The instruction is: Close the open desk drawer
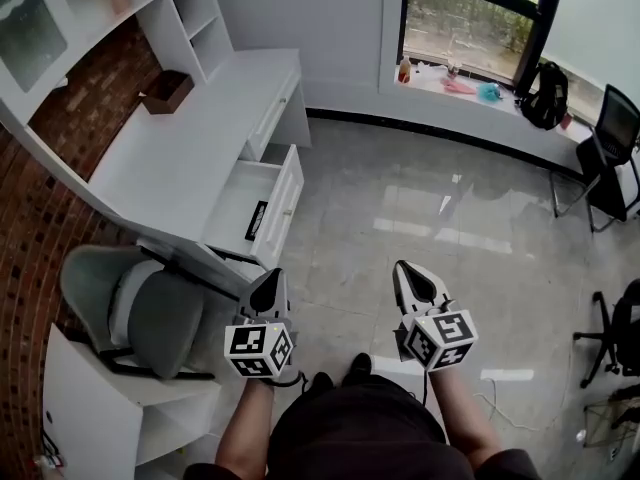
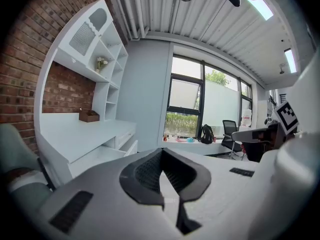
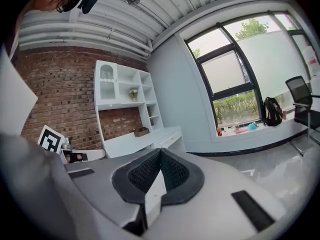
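A white desk [image 1: 175, 143] runs along the brick wall on the left of the head view. Its lower drawer [image 1: 268, 203] stands pulled out, with a small dark object [image 1: 256, 220] lying inside. My left gripper [image 1: 270, 280] is held over the floor just below the drawer's near corner, jaws together and holding nothing. My right gripper [image 1: 412, 276] hovers further right over the tiles, also shut and empty. The left gripper view shows the open drawer [image 2: 122, 148] ahead on the left, beyond the shut gripper [image 2: 161, 153]. The right gripper [image 3: 160, 153] points toward the desk [image 3: 150, 139].
A grey chair [image 1: 150, 313] stands beside the desk, close to my left gripper. A brown box [image 1: 165, 90] sits on the desk top. A white cabinet [image 1: 100, 408] is at the lower left. A black backpack [image 1: 545, 96] rests on the window sill, and office chairs [image 1: 612, 138] stand at the right.
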`<state>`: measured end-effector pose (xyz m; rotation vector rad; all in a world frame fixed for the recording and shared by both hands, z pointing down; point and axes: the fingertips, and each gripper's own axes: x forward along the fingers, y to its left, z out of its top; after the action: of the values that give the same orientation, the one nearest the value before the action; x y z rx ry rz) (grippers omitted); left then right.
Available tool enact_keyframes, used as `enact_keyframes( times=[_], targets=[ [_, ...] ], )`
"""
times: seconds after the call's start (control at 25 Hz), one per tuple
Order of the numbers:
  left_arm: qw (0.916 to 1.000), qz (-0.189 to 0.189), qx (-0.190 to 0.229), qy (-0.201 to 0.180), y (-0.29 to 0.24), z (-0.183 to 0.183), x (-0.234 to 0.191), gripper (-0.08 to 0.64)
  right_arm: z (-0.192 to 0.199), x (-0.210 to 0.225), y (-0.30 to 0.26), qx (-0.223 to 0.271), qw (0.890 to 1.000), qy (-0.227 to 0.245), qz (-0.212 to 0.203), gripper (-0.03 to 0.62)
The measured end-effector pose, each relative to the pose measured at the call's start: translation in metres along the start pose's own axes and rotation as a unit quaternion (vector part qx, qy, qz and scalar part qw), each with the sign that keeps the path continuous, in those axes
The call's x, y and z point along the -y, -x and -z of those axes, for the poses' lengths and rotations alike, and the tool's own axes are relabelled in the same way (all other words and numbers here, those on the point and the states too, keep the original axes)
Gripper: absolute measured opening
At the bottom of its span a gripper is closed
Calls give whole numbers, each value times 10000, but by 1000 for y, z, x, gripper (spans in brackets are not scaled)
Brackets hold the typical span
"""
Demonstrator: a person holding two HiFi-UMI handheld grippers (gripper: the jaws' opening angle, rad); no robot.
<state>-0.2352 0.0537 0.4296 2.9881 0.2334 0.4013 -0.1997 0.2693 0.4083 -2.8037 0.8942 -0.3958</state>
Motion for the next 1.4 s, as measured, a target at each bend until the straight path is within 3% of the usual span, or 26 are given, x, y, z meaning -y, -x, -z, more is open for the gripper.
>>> enact_keyframes(
  times=[0.76, 1.12, 1.4],
  targets=[
    [9980, -579, -231, -113, -37, 7, 1, 8, -4, 45, -21, -32, 9993, -276, -253, 5],
    [9972, -643, -373, 53, -106, 9, -38, 8, -18, 67, -93, -189, 9992, -269, -220, 5],
    [9966, -613, -513, 204, -181, 2, -72, 9, -36, 87, -183, -375, 9983, -222, -381, 5]
  ],
)
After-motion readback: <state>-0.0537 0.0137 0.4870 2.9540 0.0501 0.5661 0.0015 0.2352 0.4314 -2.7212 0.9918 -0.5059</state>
